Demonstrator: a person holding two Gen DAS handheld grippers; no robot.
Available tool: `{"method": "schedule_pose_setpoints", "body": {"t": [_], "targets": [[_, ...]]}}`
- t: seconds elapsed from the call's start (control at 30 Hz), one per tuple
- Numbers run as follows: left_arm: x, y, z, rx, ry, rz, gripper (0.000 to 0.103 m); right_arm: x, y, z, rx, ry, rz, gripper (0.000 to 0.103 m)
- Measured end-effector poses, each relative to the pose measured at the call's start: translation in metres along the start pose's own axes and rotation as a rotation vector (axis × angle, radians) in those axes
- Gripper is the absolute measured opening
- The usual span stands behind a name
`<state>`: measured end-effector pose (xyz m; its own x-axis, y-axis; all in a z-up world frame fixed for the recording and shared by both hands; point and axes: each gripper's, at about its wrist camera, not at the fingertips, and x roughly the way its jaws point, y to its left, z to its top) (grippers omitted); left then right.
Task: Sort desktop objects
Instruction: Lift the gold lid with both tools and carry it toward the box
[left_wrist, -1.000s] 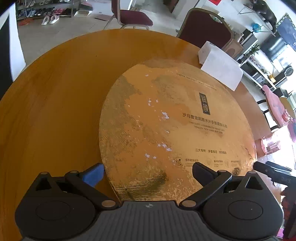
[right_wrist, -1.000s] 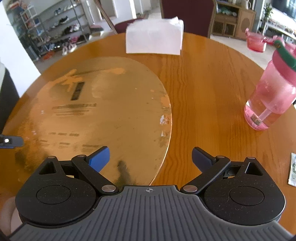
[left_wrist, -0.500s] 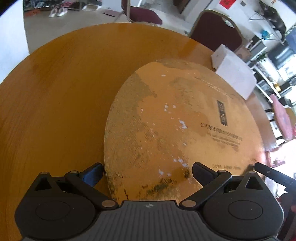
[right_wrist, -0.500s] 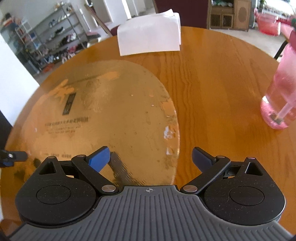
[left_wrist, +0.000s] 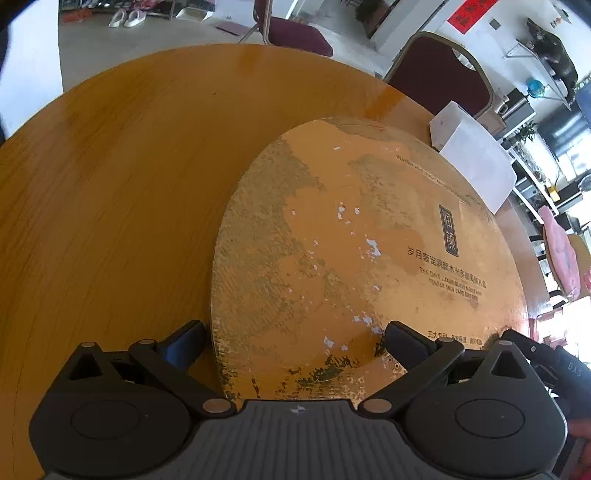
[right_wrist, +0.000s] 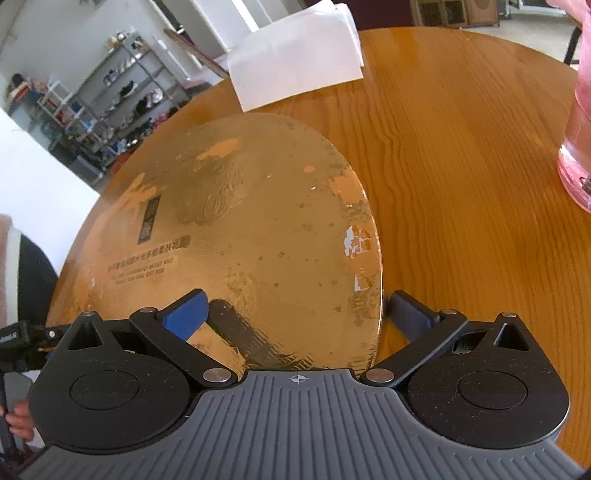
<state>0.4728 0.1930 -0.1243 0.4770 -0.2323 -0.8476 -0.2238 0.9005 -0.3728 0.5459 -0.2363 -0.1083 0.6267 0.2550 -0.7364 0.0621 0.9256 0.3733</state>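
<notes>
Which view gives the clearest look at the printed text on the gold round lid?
The left wrist view: the gold round lid fills the frame and its printed text reads upright and sharp. In the right wrist view the same lid shows the text tilted, smaller and partly washed out by glare.

Round gold box lid (left_wrist: 354, 251), worn and scratched, black print on top, lying flat on bench (left_wrist: 110, 192); white folded paper (left_wrist: 476, 162) at its far edge.

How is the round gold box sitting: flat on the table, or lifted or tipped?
Flat. The round gold box rests printed side up on the wooden table; no gap or raised edge shows.
</notes>
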Motion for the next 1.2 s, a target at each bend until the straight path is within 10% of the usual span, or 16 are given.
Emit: {"method": "schedule_pose_setpoints", "body": {"t": [0.7,1.2], "targets": [[-0.137,-0.057,-0.029,0.035,-0.155,-0.056,0.102,-0.165,0.039,0.006,-0.091,-0.12,-0.064,0.094],[-0.277,-0.161,-0.138,0.083,-0.328,-0.16,0.102,-0.39,0.037,-0.041,-0.22,-0.265,-0.11,0.093]]}}
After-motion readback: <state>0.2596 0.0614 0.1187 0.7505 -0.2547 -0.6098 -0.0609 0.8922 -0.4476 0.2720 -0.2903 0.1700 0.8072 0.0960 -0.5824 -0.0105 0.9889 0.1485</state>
